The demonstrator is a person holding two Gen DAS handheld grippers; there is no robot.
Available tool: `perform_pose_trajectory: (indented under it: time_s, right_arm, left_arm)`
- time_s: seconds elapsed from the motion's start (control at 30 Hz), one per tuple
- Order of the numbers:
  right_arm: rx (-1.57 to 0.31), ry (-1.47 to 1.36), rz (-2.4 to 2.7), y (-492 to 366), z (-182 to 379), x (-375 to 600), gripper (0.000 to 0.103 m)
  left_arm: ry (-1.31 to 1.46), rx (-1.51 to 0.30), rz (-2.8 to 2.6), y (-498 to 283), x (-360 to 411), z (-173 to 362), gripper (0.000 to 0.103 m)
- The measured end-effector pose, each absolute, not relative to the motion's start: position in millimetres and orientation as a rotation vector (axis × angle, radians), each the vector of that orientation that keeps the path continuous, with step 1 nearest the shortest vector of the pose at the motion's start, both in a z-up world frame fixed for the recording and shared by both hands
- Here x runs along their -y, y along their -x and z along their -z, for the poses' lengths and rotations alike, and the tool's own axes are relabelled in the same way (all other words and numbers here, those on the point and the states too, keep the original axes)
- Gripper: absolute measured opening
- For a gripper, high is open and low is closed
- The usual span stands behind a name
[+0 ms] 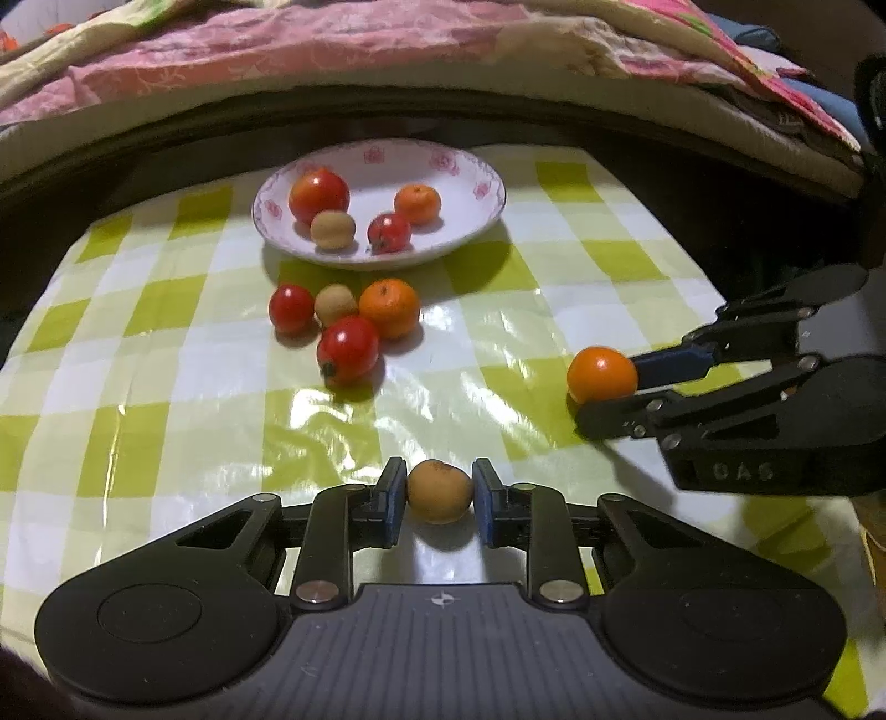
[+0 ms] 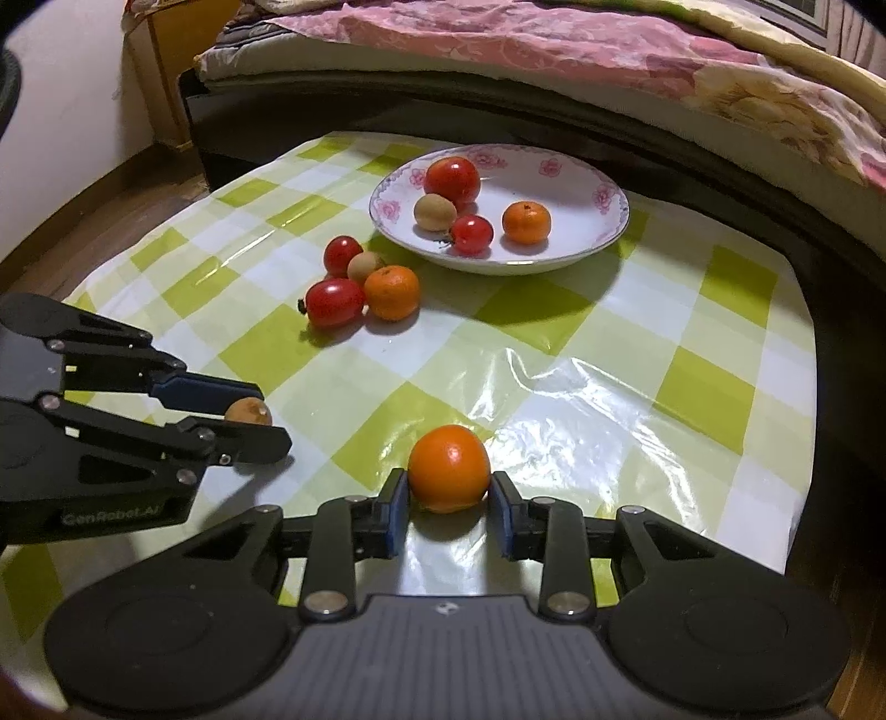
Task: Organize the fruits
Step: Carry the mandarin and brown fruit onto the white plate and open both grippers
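My left gripper [image 1: 440,498] is shut on a small brown round fruit [image 1: 439,492] low over the green-checked tablecloth [image 1: 166,387]; the right wrist view shows this left gripper [image 2: 256,426] from the side at the left. My right gripper [image 2: 449,498] is shut on an orange mandarin [image 2: 448,468], its blue pads against both sides; the same gripper [image 1: 603,387] appears at the right in the left wrist view. A white flowered plate [image 1: 470,160] at the back holds two tomatoes, a brown fruit and a mandarin. In front of the plate lies a cluster [image 1: 343,315] of two tomatoes, a brown fruit and a mandarin.
A bed with a pink quilt [image 2: 498,39] and a dark frame runs close behind the table. The table's right edge [image 2: 803,387] drops off into shadow. Wooden floor [image 2: 111,210] and a wall show at the left.
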State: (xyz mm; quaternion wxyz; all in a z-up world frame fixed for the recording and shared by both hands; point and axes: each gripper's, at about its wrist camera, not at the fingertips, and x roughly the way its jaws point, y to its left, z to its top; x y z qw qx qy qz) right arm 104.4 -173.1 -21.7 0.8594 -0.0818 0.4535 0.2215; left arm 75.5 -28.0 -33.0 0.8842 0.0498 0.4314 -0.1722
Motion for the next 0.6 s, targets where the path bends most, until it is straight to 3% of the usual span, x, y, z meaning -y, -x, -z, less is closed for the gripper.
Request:
perform_pose_trajectory:
  time_s: [0.6]
  right_arm:
    - [-0.888, 0.089, -0.426, -149, 2, 170, 0.050]
  left_arm:
    - [-0.073, -0.823, 0.329, -126, 35, 11, 0.032]
